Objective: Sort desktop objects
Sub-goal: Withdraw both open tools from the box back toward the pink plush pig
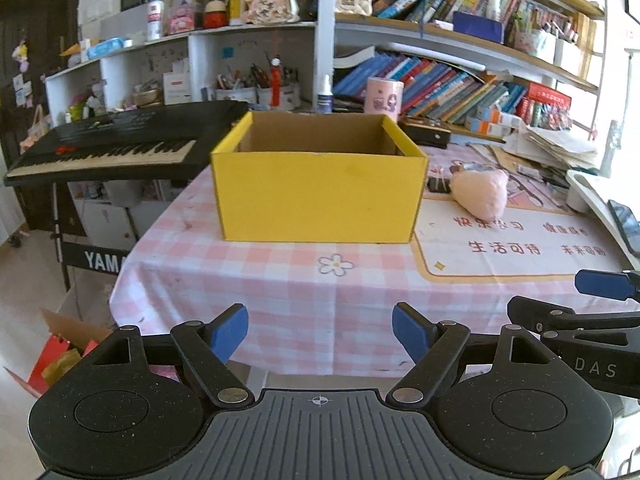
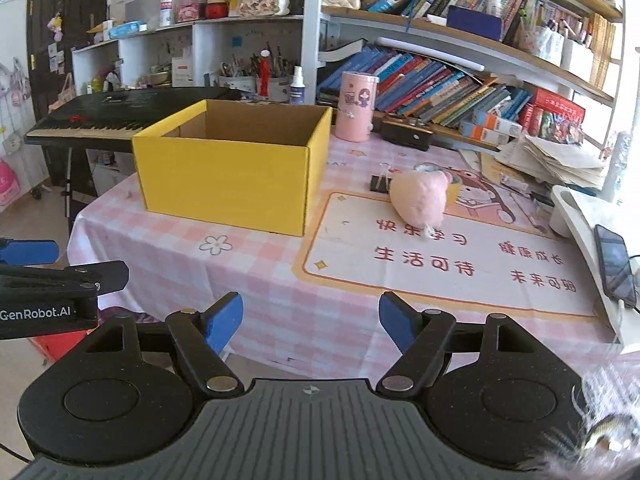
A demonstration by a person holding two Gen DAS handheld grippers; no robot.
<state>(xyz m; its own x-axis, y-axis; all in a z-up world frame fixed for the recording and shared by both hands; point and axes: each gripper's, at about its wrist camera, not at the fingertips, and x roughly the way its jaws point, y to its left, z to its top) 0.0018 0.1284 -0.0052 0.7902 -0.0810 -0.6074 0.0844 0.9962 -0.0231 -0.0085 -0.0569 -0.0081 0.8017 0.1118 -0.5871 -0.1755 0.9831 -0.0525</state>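
The yellow box (image 2: pixel 232 172) sits open-topped left of centre in the right wrist view, on the pink checked cloth of the counter (image 2: pixel 168 264); what shows of its inside is bare cardboard, though its floor is hidden by the near wall. To its right, around the middle of the frame, lies a pink plush toy (image 2: pixel 420 200) on the printed mat (image 2: pixel 440 264), with a black binder clip (image 2: pixel 380 183) just beside it on the left and a roll of tape (image 2: pixel 454 184) partly hidden behind it. A pink cylinder (image 2: pixel 356 106) stands upright behind the box's far right corner.

Both tools hover short of the counter edge. The right hand-held gripper (image 2: pixel 311 322) is spread wide with nothing between its blue pads; the left hand-held gripper (image 1: pixel 320 330) is equally wide and empty.

Sorting looks barely begun. The plush seems the natural first pick for the right side: approach from above, close across its narrow middle so the soft body does not slip, then carry it over the box rim before releasing. The clip is small and low, so it probably needs a more careful, level pinch.

The tape's full shape cannot be judged. A phone (image 2: pixel 614 266) on a white stand is cut off at the right edge, and something furry at the lower right corner is too blurred to name.
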